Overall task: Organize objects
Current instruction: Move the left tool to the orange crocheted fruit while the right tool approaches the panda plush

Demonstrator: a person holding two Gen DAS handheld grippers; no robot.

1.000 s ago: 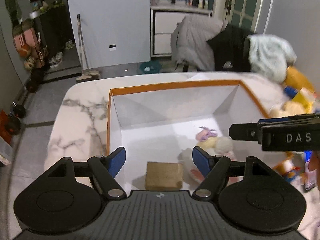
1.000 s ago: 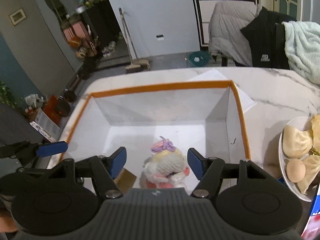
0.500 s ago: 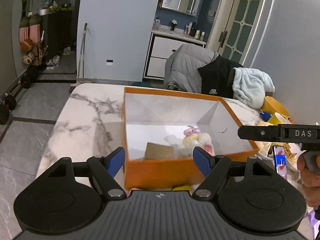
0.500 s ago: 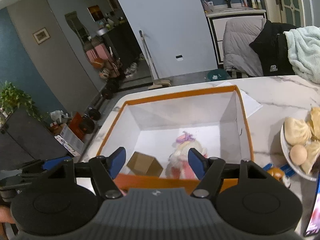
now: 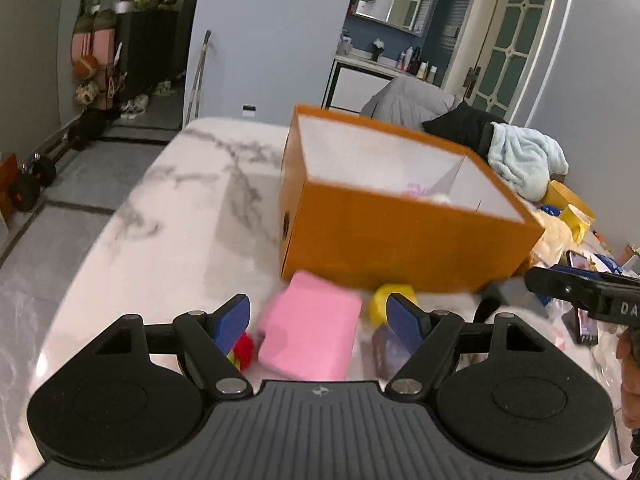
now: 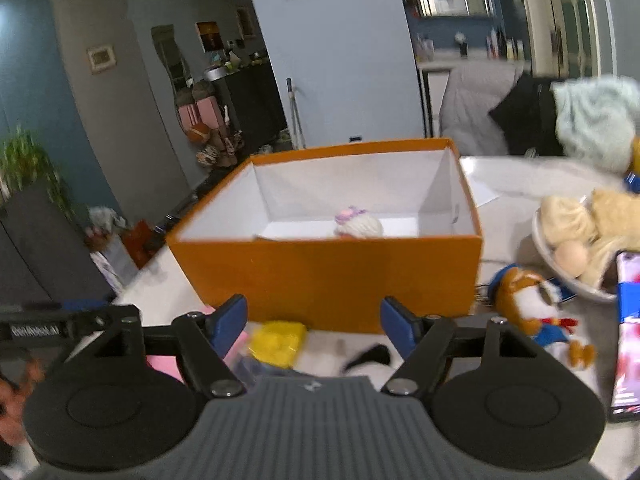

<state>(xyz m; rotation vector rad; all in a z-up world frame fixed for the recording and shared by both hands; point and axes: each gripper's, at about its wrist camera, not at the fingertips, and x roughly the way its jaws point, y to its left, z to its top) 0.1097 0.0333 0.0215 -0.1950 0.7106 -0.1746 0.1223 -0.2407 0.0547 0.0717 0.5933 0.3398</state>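
One white marble-patterned table [image 5: 168, 224] was seen, bearing everything else. On it one large open orange cardboard box with a white lining [image 6: 328, 272] was set at twelve o'clock from both grippers, probably as the collecting place for the loose things. Inside the box, one knitted cream doll with a purple bow [image 6: 358, 224] was partly visible above the near wall.

In front of the box, loose items were left, presumably waiting to be sorted. One flat pink rectangular block [image 5: 310, 332] was lying between the fingers of the left gripper [image 5: 318, 318], slightly toward eleven o'clock, untouched. One yellow lump [image 6: 278, 342] was lying between the fingers of the right gripper [image 6: 312, 320], also untouched. One plush duck in a blue cap [image 6: 532, 312] was seen at three o'clock, and one white bowl of dumplings and an egg [image 6: 576, 236] at two o'clock.

Both grippers were held wide open and empty; the right one's jaws had just been opening, with nothing pressed between them. They were judged to be lined up for the next pick.
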